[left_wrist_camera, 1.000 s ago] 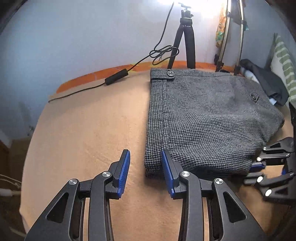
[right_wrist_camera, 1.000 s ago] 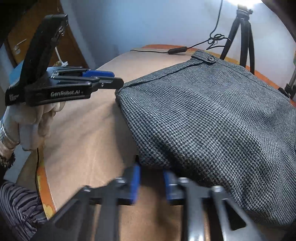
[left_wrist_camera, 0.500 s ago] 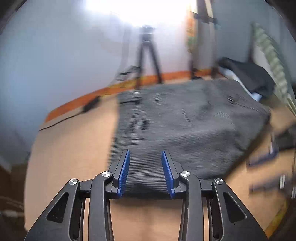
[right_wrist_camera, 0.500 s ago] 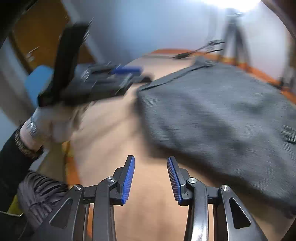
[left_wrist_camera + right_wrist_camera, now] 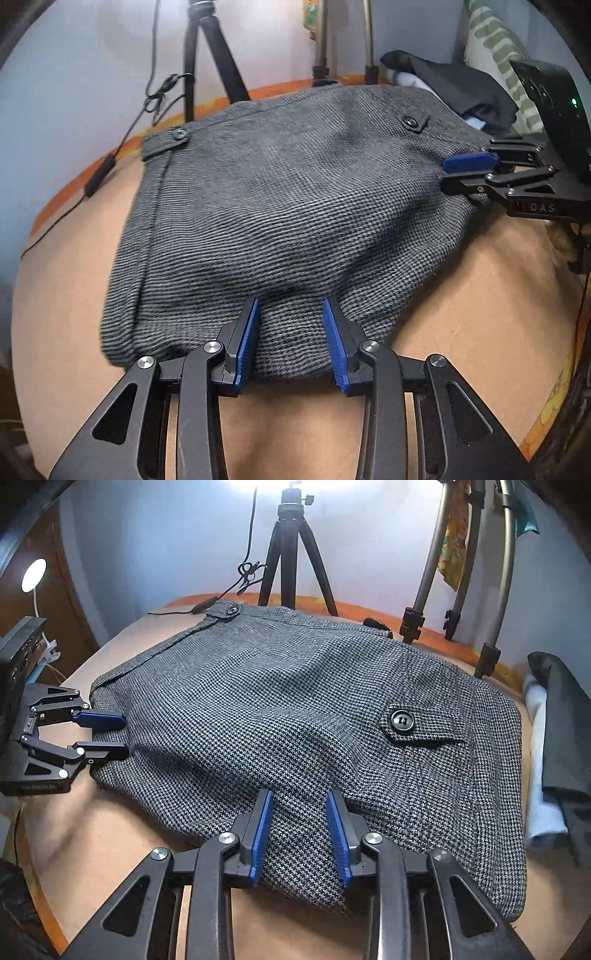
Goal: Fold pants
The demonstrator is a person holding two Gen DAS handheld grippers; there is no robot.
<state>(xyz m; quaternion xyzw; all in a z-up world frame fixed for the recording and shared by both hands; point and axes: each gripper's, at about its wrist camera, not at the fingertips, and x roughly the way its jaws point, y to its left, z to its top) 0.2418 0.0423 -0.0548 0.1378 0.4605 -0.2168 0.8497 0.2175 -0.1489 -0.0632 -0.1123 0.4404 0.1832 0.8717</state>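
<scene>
Left wrist view: The folded grey houndstooth pants (image 5: 280,221) lie on the tan bed surface (image 5: 480,314), which serves as the landmark here. The waistband, with its black button (image 5: 180,133), points toward the far edge of the surface, where a black tripod (image 5: 207,55) stands. The left gripper (image 5: 291,339) sits at the near folded edge of the pants. Its 2 blue pads stand part-way apart, with a bulge of the fabric edge lying between them. Whether the pads press on the cloth cannot be told. At the right edge of the pants, the right gripper (image 5: 467,171) reaches in from the side, its 2 fingers straddling that edge.

Right wrist view: The pants (image 5: 295,709) cover the middle of the same tan surface (image 5: 110,842), with a buttoned pocket flap (image 5: 421,725) on the right part. The right gripper (image 5: 299,830) is at the near edge of the pants. Its jaws are closing, with a ridge of fabric between the blue pads; the gap is narrow. At the left edge of the pants, the left gripper (image 5: 107,734) shows its 2 fingers apart, 1 above and 1 below the cloth edge. A dark garment (image 5: 557,731) lies just beside the right edge of the pants.
</scene>
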